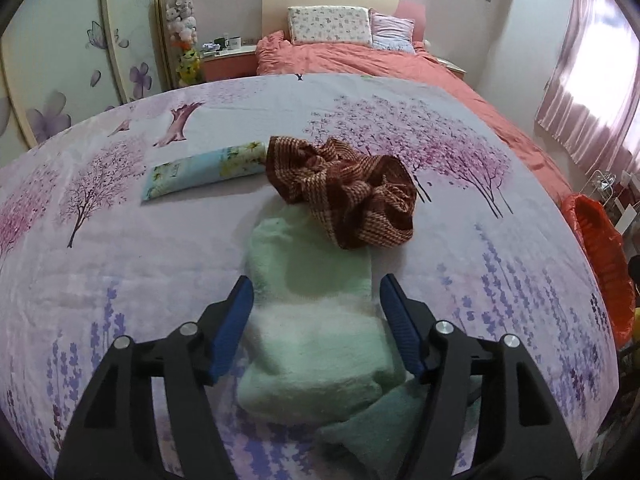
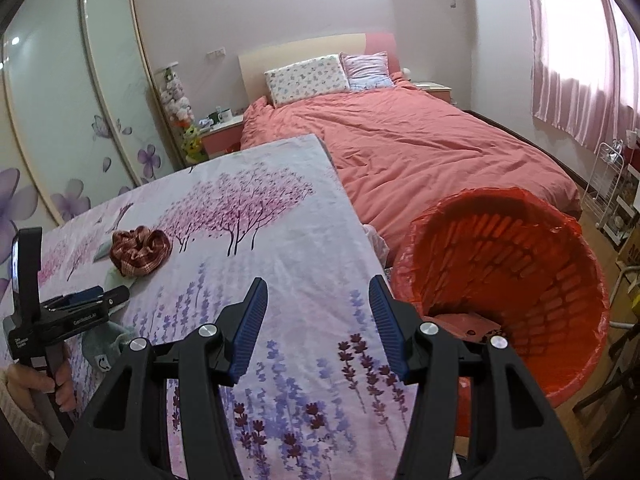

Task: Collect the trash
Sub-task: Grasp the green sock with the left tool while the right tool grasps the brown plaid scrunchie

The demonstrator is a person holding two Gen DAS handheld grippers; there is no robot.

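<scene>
A pale green fluffy sock (image 1: 316, 320) lies on the flowered tablecloth (image 1: 120, 264). My left gripper (image 1: 316, 292) is open, its blue fingers on either side of the sock, apart from it. A crumpled brown checked cloth (image 1: 352, 192) lies just beyond the sock, and a flowered tissue pack (image 1: 204, 170) to its left. In the right wrist view my right gripper (image 2: 318, 292) is open and empty above the table's right edge, beside the bin with a red bag (image 2: 516, 272). The left gripper's body (image 2: 72, 312) and the brown cloth (image 2: 140, 254) show at the left.
A bed with a pink cover (image 2: 420, 148) stands behind the table. A wardrobe with flower doors (image 2: 60, 120) is at the left, a white wire rack (image 2: 608, 192) and pink curtains (image 2: 580, 60) at the right. The bin also shows at the right in the left wrist view (image 1: 600, 248).
</scene>
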